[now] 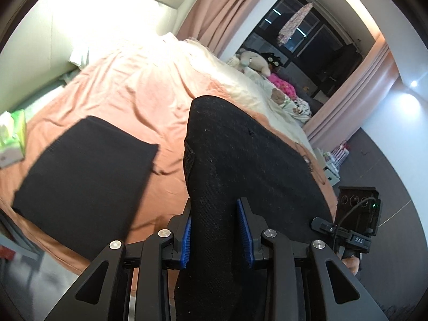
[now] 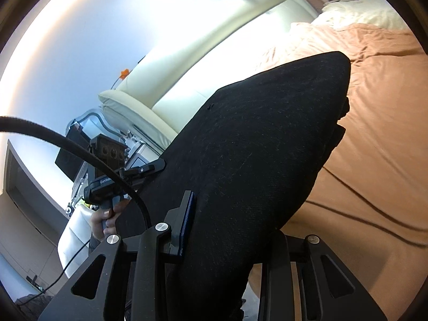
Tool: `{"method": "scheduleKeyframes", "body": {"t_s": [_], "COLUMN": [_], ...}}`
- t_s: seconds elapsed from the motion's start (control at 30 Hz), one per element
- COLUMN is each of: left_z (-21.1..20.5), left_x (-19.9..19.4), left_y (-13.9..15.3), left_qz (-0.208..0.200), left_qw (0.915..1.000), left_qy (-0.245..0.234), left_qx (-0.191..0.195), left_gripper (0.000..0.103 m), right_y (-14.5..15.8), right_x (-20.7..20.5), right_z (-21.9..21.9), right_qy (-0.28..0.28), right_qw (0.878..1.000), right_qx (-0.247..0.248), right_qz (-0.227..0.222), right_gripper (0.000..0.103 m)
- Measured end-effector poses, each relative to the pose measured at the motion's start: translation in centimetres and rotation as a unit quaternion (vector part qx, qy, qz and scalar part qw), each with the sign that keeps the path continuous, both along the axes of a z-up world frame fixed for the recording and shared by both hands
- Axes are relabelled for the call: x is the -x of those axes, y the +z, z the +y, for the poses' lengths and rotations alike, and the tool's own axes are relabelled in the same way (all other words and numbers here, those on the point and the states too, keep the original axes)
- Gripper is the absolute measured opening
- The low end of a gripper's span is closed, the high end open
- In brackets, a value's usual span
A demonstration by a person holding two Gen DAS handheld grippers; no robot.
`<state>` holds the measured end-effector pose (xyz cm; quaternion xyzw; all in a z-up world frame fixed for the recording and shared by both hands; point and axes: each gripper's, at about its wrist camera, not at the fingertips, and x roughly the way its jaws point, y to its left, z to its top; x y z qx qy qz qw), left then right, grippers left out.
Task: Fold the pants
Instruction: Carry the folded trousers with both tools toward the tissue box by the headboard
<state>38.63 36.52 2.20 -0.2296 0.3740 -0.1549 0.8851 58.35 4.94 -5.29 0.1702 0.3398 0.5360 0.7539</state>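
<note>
A bedroom in a home: a wide bed (image 1: pixel 112 85) under a rumpled peach sheet fills the room, backed by a cream padded headboard (image 2: pixel 203 61). Stuffed toys (image 1: pixel 254 60) line its far edge below a dark window (image 1: pixel 307 37) framed by pink curtains (image 1: pixel 222 8). A garment (image 1: pixel 293 22) hangs at the glass. A green box (image 1: pixel 13 136), possibly tissues, sits on the sheet.
</note>
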Motion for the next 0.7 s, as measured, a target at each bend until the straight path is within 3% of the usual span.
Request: {"method": "scheduleKeyframes", "body": {"t_s": [0.7], "left_z": [17.8], "left_x": [-4.6], "left_y": [-5.0], "left_qz": [0.046], "left_qw": [0.9974], "left_qy": [0.052], "left_qx": [0.017], "left_gripper": [0.033], "right_y": [-3.7], "right_x": [-5.3], "right_z": [14.4], "right_qy": [0.044], "right_qw": [0.998], "right_qx": [0.049], "right_qz": [-0.012], "right_gripper": [0.027]}}
